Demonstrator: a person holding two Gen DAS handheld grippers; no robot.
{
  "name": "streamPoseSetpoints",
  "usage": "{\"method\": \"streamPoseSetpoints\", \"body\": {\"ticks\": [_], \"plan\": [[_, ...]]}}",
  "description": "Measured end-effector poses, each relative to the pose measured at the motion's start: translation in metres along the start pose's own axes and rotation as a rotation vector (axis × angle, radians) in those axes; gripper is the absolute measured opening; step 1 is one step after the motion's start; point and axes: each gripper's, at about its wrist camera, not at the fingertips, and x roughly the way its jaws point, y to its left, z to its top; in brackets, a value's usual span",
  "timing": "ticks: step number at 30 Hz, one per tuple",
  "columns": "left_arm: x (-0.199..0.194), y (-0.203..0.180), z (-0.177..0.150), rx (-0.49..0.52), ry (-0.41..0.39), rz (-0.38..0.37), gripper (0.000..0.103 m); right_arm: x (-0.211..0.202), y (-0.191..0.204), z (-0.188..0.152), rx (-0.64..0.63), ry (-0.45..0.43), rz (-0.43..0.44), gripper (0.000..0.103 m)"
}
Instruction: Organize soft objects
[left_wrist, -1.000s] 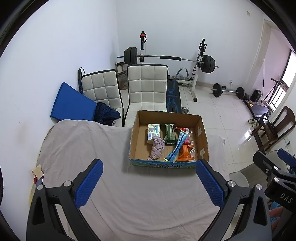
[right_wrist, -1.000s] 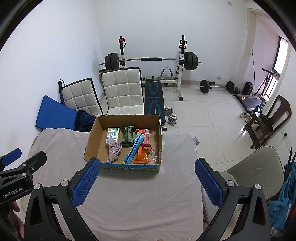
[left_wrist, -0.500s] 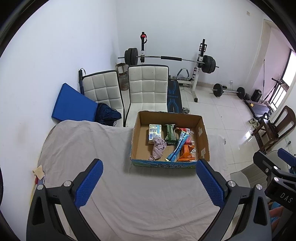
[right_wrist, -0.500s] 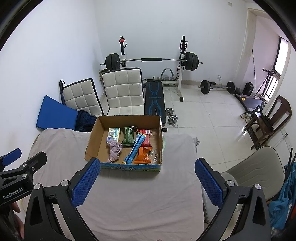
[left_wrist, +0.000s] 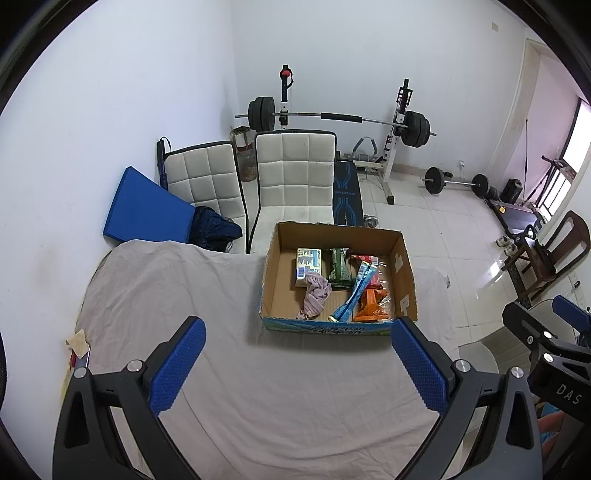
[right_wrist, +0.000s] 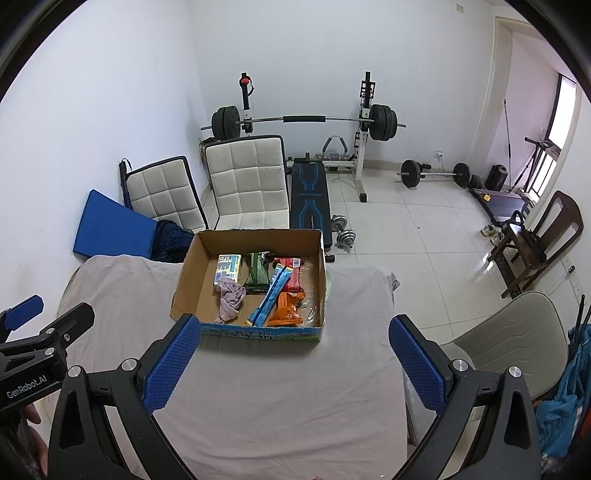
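Observation:
An open cardboard box (left_wrist: 404, 273) (right_wrist: 190, 280) stands on the cloth-covered table (left_wrist: 166, 295) (right_wrist: 280, 387). Inside lie a crumpled pink cloth (left_wrist: 316, 295) (right_wrist: 229, 299), a tissue pack (left_wrist: 308, 266) (right_wrist: 227, 269), a green packet (left_wrist: 340, 267), a long blue packet (left_wrist: 356, 291) (right_wrist: 271, 295) and an orange packet (left_wrist: 371, 306) (right_wrist: 288, 308). My left gripper (left_wrist: 297, 362) is open and empty, held above the table in front of the box. My right gripper (right_wrist: 293, 360) is also open and empty, just in front of the box.
Two white chairs (left_wrist: 295, 177) and a blue mat (left_wrist: 144, 206) stand behind the table. A barbell rack (left_wrist: 332, 118) and bench fill the back. A beige chair (right_wrist: 517, 332) stands right of the table. A small paper scrap (left_wrist: 77, 339) lies at the table's left edge.
Both views have shifted very slightly; the box sits a touch lower in frame. Both grippers stay open and empty.

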Motion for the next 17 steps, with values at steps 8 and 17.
{"method": "streamPoseSetpoints", "body": {"ticks": [8,17], "plan": [[-0.0004,0.002,0.0001,0.001,-0.002,0.0,0.103,-0.0036,0.0003,-0.0019,0.002,-0.004,0.005,0.103],[-0.0005,0.0011,0.0001,0.002,-0.001,-0.002,0.103,-0.0051,0.0,-0.0011,-0.001,-0.003,0.007,0.103]]}}
